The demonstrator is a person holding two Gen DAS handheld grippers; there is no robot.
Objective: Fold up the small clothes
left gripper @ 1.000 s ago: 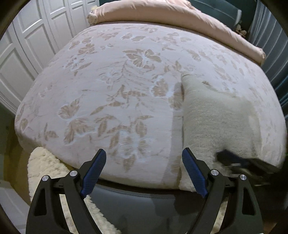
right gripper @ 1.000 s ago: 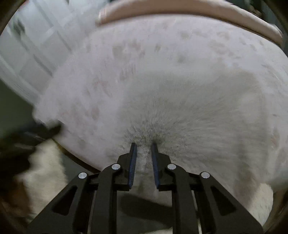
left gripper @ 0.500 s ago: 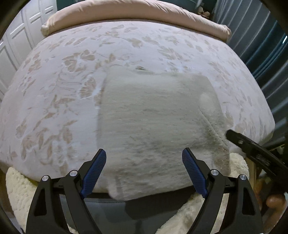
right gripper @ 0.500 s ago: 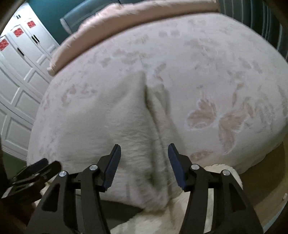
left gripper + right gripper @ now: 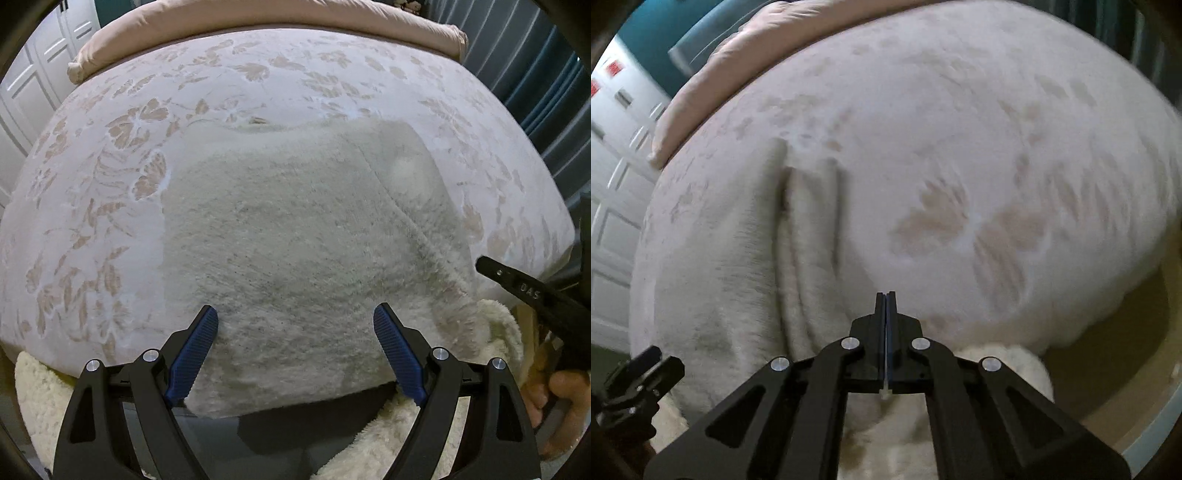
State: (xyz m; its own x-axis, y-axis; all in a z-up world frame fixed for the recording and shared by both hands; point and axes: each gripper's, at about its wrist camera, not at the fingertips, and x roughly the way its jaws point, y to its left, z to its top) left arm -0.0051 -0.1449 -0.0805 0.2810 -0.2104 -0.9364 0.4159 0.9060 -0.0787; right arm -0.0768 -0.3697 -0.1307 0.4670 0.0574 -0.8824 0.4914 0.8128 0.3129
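A fuzzy cream garment [image 5: 295, 221] lies flat on the floral bed cover [image 5: 110, 166], its near hem hanging over the bed's front edge. My left gripper [image 5: 295, 310] hovers open above that hem, jaws wide and the blue pads [image 5: 192, 347] clear of the cloth. In the right wrist view the garment [image 5: 738, 258] shows a lengthwise fold along its right side. My right gripper [image 5: 885, 295] is shut with nothing between its jaws, just right of that fold, over the bed cover [image 5: 960, 147]. Each gripper shows in the other's view: the right gripper [image 5: 517, 288] and the left gripper [image 5: 639, 373].
A pink rolled bolster [image 5: 258, 26] lies across the bed's far end. White panelled wardrobe doors [image 5: 29, 74] stand on the left and dark curtains [image 5: 535, 92] on the right. A fluffy cream rug [image 5: 37, 387] lies on the floor below the bed's front edge. A hand [image 5: 565, 391] holds the right gripper.
The left gripper swung right, from bare bed cover to over the garment, staying open. The right gripper let go of the garment, opened, moved right and shut empty.
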